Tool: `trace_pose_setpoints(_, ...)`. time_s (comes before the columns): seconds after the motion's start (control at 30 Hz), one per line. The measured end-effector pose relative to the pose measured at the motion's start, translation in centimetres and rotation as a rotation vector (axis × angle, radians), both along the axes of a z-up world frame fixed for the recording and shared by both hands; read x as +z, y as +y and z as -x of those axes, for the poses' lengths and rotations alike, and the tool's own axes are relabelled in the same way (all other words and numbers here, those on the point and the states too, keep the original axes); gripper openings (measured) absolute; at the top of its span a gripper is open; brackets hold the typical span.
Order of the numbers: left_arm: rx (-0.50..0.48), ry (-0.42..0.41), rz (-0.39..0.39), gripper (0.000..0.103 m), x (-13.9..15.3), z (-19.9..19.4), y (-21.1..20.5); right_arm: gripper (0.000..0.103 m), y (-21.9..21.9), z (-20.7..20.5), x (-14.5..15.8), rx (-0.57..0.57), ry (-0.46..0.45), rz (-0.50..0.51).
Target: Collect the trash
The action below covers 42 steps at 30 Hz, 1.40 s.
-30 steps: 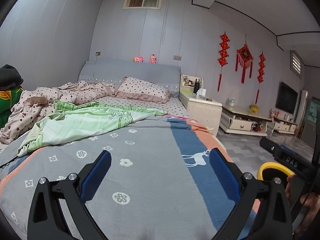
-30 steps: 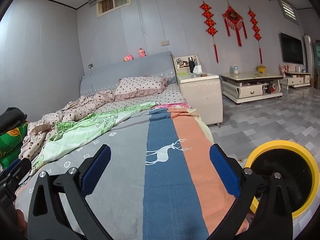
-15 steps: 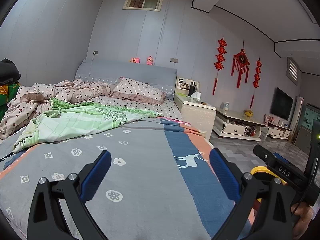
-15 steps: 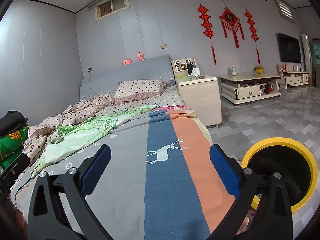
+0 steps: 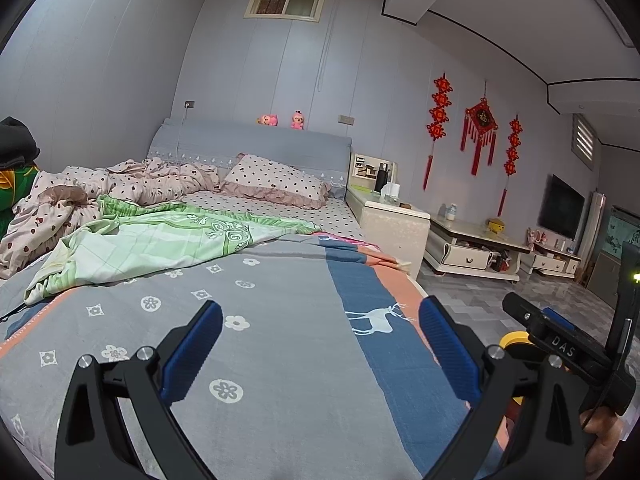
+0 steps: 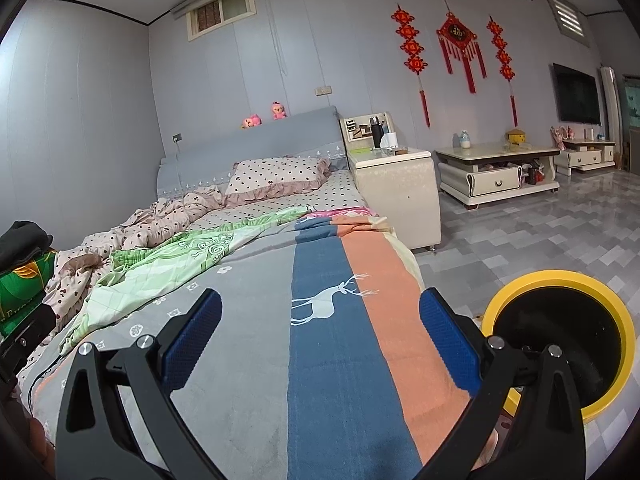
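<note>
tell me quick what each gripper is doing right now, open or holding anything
Left gripper: open, holding nothing, above the bed blanket.
Right gripper: open, holding nothing, yellow-rimmed bin at its right.

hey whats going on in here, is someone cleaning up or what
A person holds a two-finger gripper in each hand over the foot of a bed. The left gripper and the right gripper are both open and hold nothing. A yellow-rimmed trash bin stands on the tiled floor beside the bed, lined in black. No trash shows on the striped deer blanket or near the grippers, so collecting hasn't visibly started.
</note>
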<state>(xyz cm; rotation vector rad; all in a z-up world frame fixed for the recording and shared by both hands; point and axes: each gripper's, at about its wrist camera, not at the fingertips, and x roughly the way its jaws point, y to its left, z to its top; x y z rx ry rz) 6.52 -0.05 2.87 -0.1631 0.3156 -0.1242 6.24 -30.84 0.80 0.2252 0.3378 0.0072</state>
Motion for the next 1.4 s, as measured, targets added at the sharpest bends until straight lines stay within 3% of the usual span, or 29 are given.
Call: trace_pose_setpoints(1.4,-0.01,0.006,0.001,0.095,-0.3,0.2,-0.4,0.095,-0.4,-0.7,-1.3,-0.025,0.036,-0.027)
